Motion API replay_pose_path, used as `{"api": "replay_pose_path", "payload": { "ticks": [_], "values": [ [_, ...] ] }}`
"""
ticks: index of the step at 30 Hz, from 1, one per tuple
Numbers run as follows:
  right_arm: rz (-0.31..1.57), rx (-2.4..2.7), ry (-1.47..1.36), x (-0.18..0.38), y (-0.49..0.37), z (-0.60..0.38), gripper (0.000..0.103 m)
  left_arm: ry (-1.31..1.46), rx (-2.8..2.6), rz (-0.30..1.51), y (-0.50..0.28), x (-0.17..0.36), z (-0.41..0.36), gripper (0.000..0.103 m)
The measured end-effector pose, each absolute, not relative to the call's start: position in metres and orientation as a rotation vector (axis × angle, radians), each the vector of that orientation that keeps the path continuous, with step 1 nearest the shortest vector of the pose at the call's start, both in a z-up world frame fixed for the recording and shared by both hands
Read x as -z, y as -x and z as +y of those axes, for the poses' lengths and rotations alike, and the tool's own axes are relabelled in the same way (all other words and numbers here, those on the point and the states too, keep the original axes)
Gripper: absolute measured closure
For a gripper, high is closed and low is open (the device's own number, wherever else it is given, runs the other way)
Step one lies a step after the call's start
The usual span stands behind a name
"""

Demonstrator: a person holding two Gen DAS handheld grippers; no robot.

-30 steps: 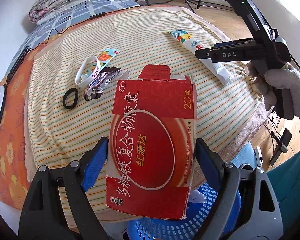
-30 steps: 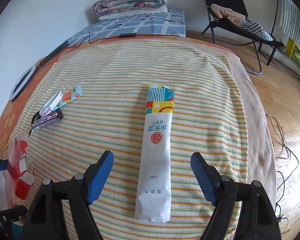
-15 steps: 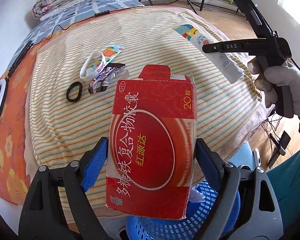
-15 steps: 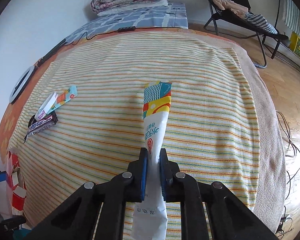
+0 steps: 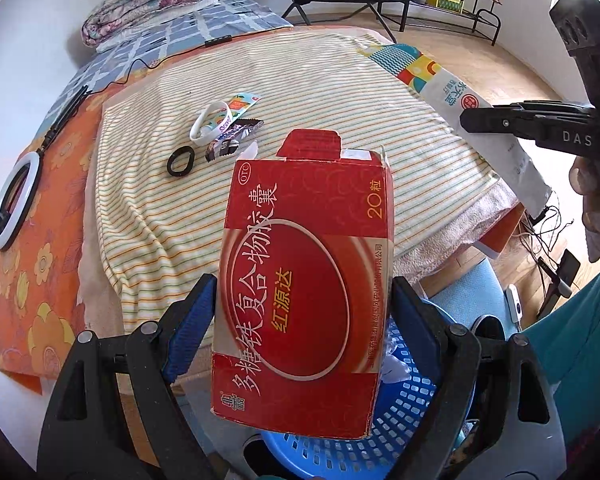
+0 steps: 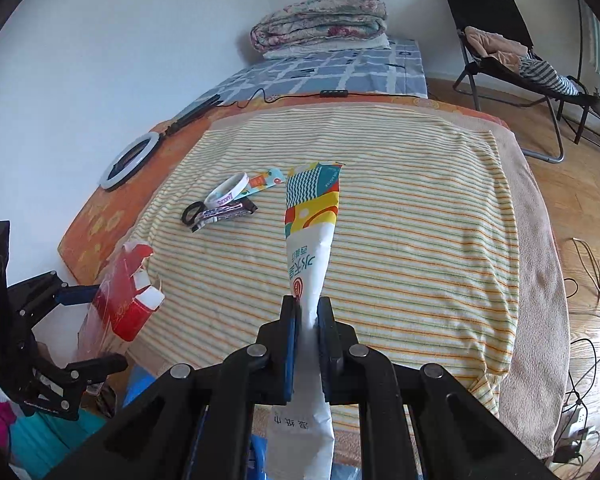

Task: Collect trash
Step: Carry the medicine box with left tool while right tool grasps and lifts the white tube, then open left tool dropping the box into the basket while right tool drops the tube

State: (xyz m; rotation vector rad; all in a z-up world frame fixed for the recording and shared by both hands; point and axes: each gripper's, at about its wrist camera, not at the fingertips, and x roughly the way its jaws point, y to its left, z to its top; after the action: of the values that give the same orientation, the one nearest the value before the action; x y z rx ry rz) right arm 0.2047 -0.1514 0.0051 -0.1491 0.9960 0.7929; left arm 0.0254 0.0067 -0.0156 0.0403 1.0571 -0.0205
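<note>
A flattened red carton [image 5: 304, 280] printed with yellow and white Chinese characters, its top flap torn open, stands upright, clamped by its two side edges, above the rim of a blue perforated basket [image 5: 400, 420] beside the bed. A long white paper packet [image 6: 310, 248], its far end printed with teal, yellow and orange patterns, is pinched near its middle and creased there, lifted clear of the striped bed cover [image 6: 420, 240] with both ends free. On the cover, close together, lie a white wristband [image 5: 212, 122], a colourful sachet [image 5: 244, 102] beneath it, a dark snack wrapper [image 5: 232, 140] and a black hair tie [image 5: 180, 164].
</note>
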Motion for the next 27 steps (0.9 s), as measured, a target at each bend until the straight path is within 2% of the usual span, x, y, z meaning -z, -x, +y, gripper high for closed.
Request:
{"api": "replay_pose_path", "payload": {
  "ticks": [7, 18, 27],
  "values": [
    [1.007, -0.870, 0.158, -0.009, -0.141, -0.164, 0.095, -0.032, 0.008, 1.064, 0.017, 0.023, 0.005, 0.016],
    [1.055, -0.989, 0.225, 0.009, -0.061, -0.167, 0.095, -0.030, 0.037, 1.153, 0.063, 0.067, -0.007, 0.016],
    [1.095, -1.056, 0.316, 0.038, -0.031, -0.151, 0.095, -0.064, 0.079, 1.208, 0.075, 0.095, -0.024, 0.016]
  ]
}}
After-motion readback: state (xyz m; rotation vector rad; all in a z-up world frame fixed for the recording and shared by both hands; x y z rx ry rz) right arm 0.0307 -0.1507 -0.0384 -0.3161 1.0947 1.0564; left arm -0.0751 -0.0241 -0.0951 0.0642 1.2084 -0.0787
